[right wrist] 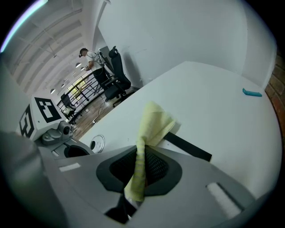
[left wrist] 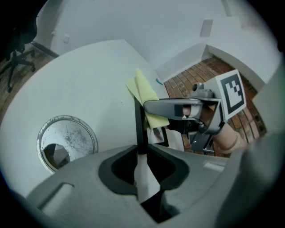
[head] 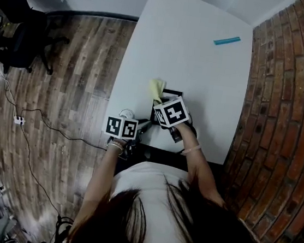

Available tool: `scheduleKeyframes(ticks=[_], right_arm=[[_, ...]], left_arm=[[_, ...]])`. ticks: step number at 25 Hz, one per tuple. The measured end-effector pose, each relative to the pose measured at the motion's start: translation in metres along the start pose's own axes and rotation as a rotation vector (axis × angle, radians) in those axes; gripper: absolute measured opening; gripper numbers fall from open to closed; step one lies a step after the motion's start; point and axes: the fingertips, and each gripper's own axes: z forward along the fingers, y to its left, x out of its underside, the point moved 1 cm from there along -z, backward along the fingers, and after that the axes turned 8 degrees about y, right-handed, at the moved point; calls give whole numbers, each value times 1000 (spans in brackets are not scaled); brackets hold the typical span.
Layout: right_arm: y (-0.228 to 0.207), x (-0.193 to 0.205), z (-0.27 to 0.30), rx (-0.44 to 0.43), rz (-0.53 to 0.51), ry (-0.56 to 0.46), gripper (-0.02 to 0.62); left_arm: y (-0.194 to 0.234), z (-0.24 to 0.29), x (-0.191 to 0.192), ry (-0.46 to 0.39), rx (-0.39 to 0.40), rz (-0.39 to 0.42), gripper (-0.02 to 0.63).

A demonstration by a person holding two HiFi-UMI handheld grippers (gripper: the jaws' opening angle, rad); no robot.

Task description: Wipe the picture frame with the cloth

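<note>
Far left, a round metal disc [left wrist: 67,141] is set in the white table [head: 194,46]; not part of the job.

Next along, my left gripper [left wrist: 141,151] is clamped on the picture frame [left wrist: 140,124]. It bites the lower edge, so the frame stands upright above the tabletop near my side of the table, edge-on to that gripper's cam. The thin black rim rises straight out of the jaws, w/ the pale back below it. The photo side faces right, toward my other tool.

Right of the rim is the yellow cloth [right wrist: 153,122]. My right gripper [right wrist: 141,156] is pinched shut on its lower part, and the loose top bunches up vs the upper end of the frame. Cloth and frame look to be touching, but I can't tell for sure if it's on the glass or only on the rim, since the fold hides the contact.

Far right, a small teal strip [head: 227,41] lies well apart on the table, unused.

Step in hand, I'd say: the wipe itself, w/ the frame steadied by L and the cloth brought to it by R.

Next move prob calls for dragging the cloth down and across the photo side w/ light pressure. L is only on a thin edge, so a hard push could twist the frame out. The bunched cloth also wants more flat area on the glass, so angle R to lay it broadside.
</note>
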Motion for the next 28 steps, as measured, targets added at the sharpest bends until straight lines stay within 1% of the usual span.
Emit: scheduleKeyframes(ticks=[13, 28], right_arm=[[-7, -8, -1, -13, 31, -24, 34], [-13, -16, -1, -18, 40, -31, 34]], left_arm=[[-1, 0, 0, -4, 1, 6, 69], [0, -1, 0, -7, 2, 9, 69]])
